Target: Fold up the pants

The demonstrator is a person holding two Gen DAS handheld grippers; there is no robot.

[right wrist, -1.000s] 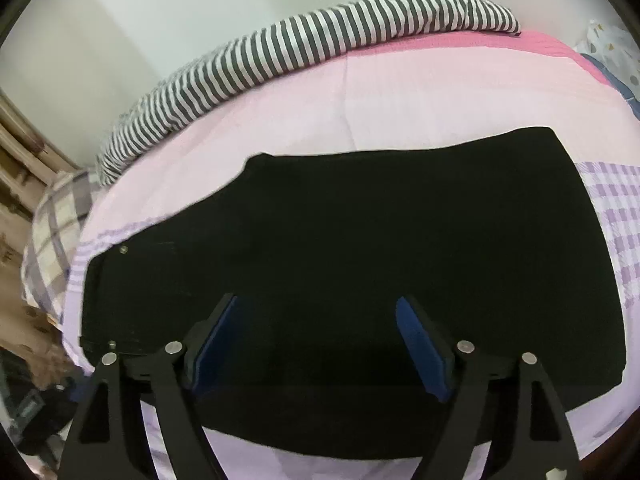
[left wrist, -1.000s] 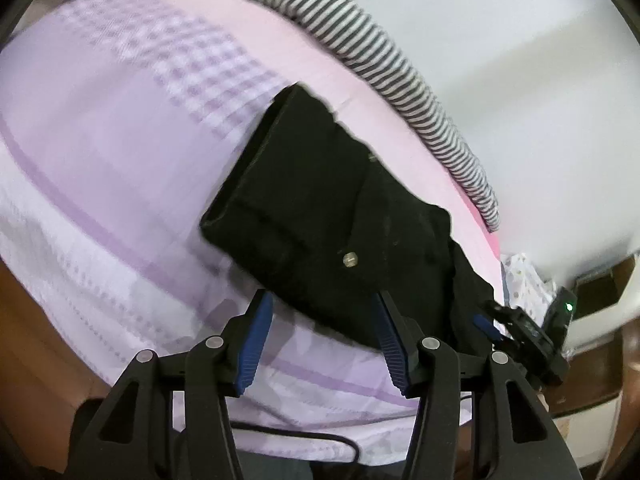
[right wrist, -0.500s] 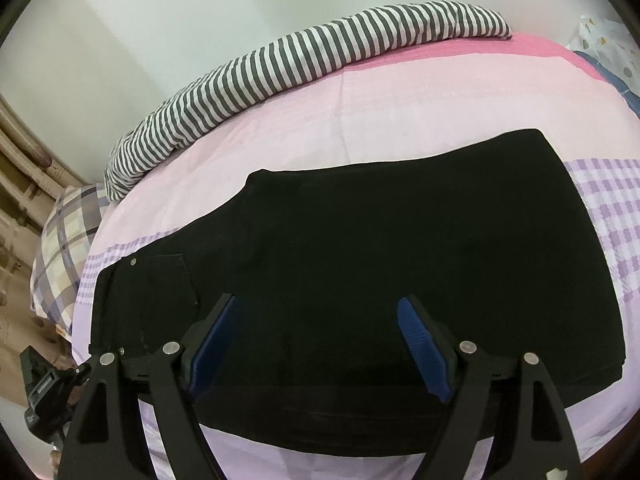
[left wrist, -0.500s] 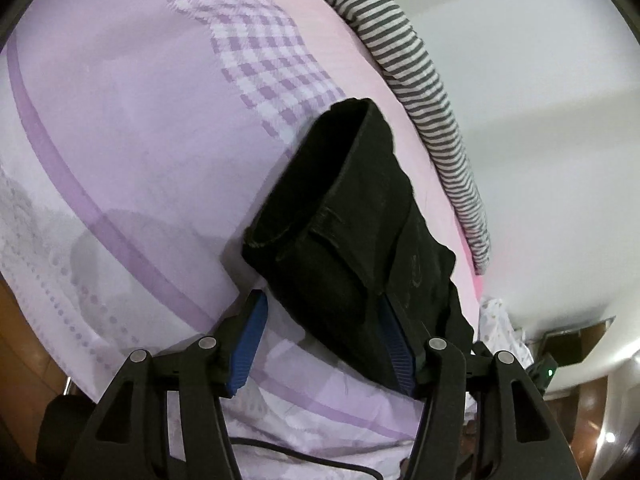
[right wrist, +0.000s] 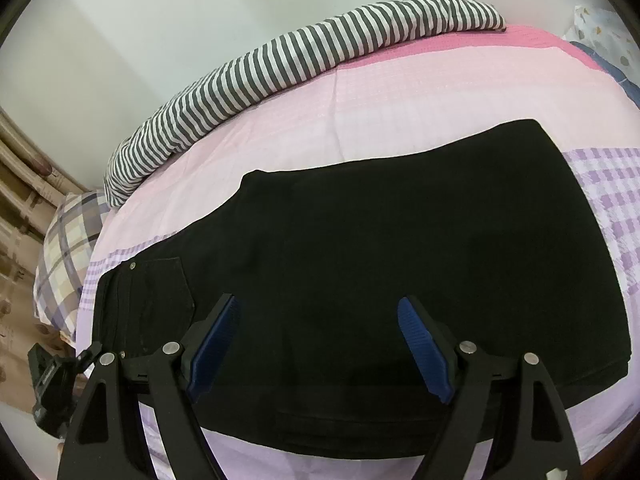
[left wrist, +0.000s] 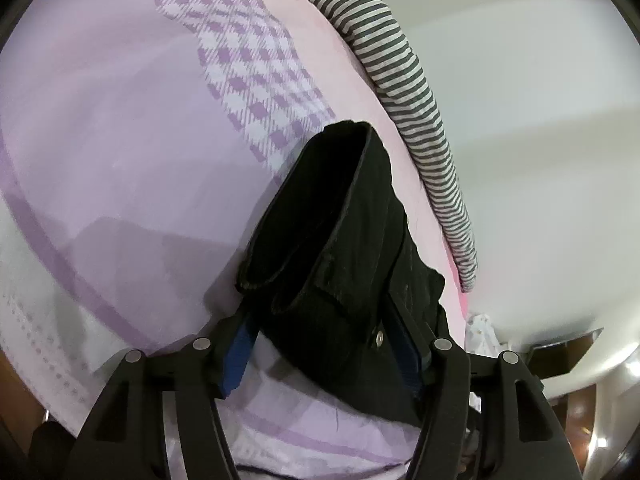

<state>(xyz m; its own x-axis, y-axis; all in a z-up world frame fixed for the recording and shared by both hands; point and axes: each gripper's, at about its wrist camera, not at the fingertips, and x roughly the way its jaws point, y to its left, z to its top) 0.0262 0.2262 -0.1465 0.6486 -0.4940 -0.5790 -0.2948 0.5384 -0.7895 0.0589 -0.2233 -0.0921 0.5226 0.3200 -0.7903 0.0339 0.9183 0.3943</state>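
Note:
Black pants (right wrist: 400, 280) lie folded lengthwise across the pink and purple bed sheet (right wrist: 400, 112), waistband with a metal button at the left. My right gripper (right wrist: 320, 332) is open and hovers over the pants' near edge. In the left wrist view the waistband end of the pants (left wrist: 340, 256) sits between the blue pads of my left gripper (left wrist: 320, 344). The jaws stand apart around the thick cloth, the button close to the right pad.
A grey and white striped blanket (right wrist: 304, 56) lies along the far side of the bed by the wall. A plaid pillow (right wrist: 68, 240) is at the left end. The left gripper's body (right wrist: 52, 384) shows at the bed's left edge.
My left gripper has moved in low to the waistband end, which now sits between its pads. The right gripper has pulled back slightly; the pants look unchanged.

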